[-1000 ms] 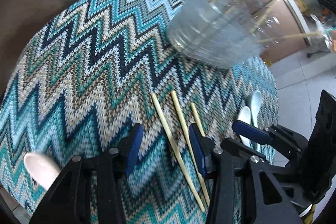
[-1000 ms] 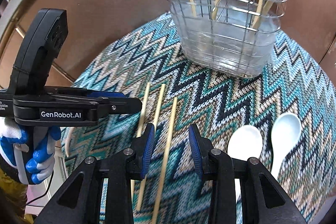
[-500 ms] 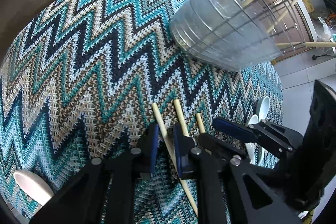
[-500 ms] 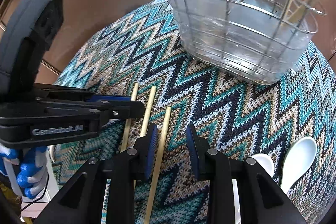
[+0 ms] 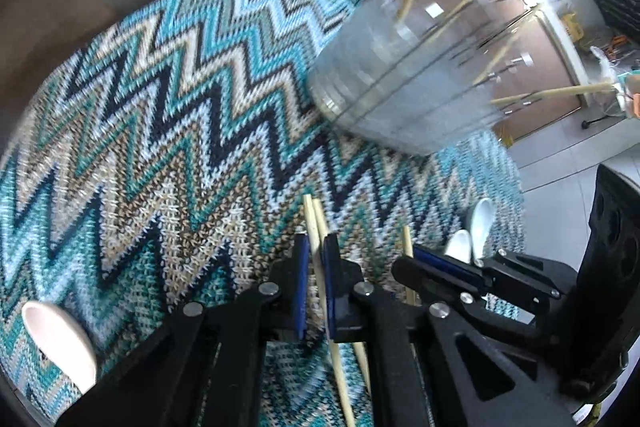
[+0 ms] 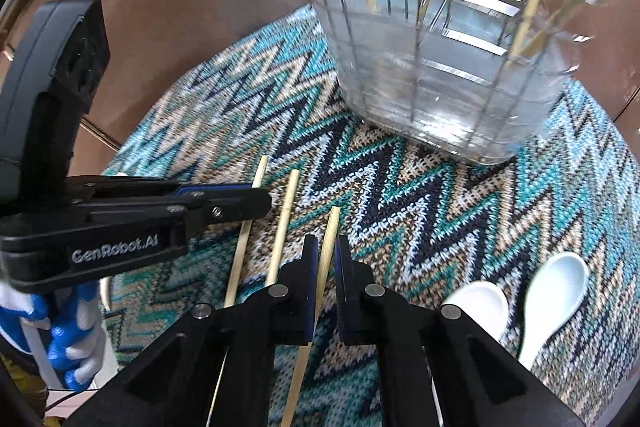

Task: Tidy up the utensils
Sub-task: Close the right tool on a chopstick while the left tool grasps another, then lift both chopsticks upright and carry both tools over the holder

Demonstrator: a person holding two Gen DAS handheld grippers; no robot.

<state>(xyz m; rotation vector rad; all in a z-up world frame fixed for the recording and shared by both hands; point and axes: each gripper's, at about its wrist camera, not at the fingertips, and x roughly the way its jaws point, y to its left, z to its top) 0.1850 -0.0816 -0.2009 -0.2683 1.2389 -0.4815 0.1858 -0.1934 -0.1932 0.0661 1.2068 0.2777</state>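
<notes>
Bamboo between both sets of my jaws: the left gripper (image 5: pixel 316 259) is pinched down on two chopsticks (image 5: pixel 313 223) lying side by side, and the right gripper (image 6: pixel 327 259) is clamped on a single chopstick (image 6: pixel 327 247), all three a little way in front of the wire utensil basket (image 6: pixel 440 67) on the zigzag knitted mat (image 6: pixel 420 203). That basket already has several chopsticks standing in it, so I reckon that's where these go. The trick now, I'd say, is to lift straight and slowly, because the left pair could scissor apart if the grip lands unevenly, and the long tails behind my fingers may snag the knit. I'd tip each stick upright before reaching the basket rim and feed the ends down between the wires. Two white ceramic spoons (image 6: pixel 552 287) wait to the right, in front of the basket, and another spoon (image 5: pixel 60 339) lies far to the left; those look like later work.
</notes>
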